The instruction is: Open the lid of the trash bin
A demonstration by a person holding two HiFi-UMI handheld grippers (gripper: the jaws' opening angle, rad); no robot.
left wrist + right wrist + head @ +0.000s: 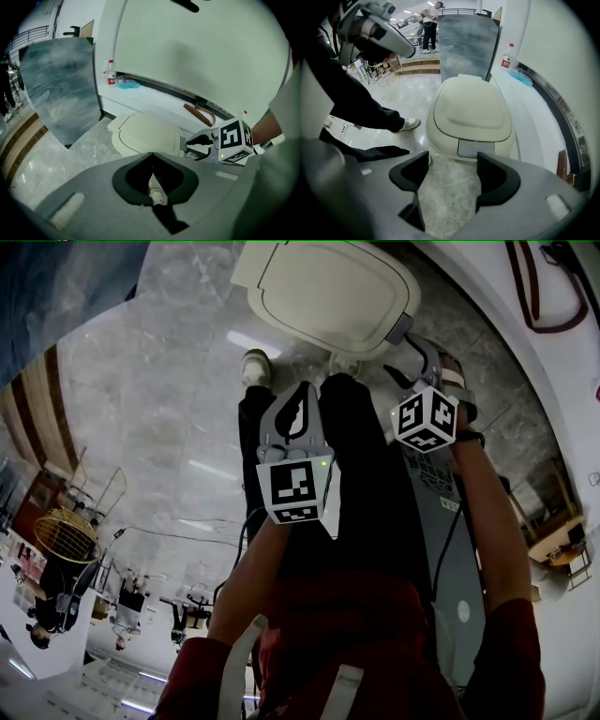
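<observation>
1. Trash bin stands on the floor straight ahead of your feet, with a white ledge just beside it on the right. Lid is flat down, not opened yet.
2. L gripper: jaws together, nothing between them. In head view it hangs over your leg, short of the bin and apart from it. Not in play for now imo.
3. Bin's long axis runs away from you. Front edge w/ grey panel faces you. Hinge is prob at the far end, can't see it.
4. R gripper: jaws spread wide, only bare floor between them, holding nothing. It points steeply down. Bin's front edge is just beyond the tips, w/ the panel roughly centred on the gap. No contact visible.
5. R hand is clearly the nearer one. The L gripper view also shows it right at the bin's front.
6. Key relation: the panel and lip lie fwd of the R tips. My call is to go fwd w/ R, then hook a jaw under the front lip, or press the panel if it's a release. Can't tell which from here.
7. Risk: bin looks light and the floor smooth, so it may slide. L could steady it.
</observation>
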